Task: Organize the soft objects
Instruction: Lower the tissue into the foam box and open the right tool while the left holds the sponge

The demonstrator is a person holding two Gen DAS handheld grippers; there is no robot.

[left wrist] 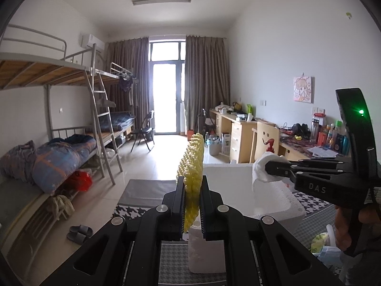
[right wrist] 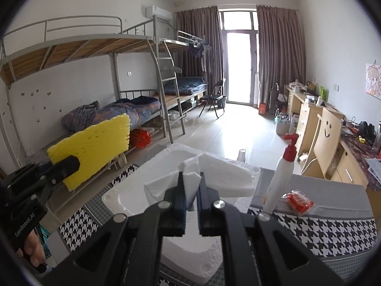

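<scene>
Over the white foam box on the houndstooth-covered table: left gripper clamped on yellow foam netting, right gripper pinching white tissue. Risk: thin tissue slips or tears; pump bottle near the box could tip.

Dorm room, shared. Evidence: two metal bunk beds along one wall, ladders, rumpled quilt on a lower bunk, slippers on tiled floor. Opposite wall: row of wooden desks cluttered with bottles and cables, smiley-face chair. Wall air conditioner, brown curtains around a balcony door, folding chair.
</scene>
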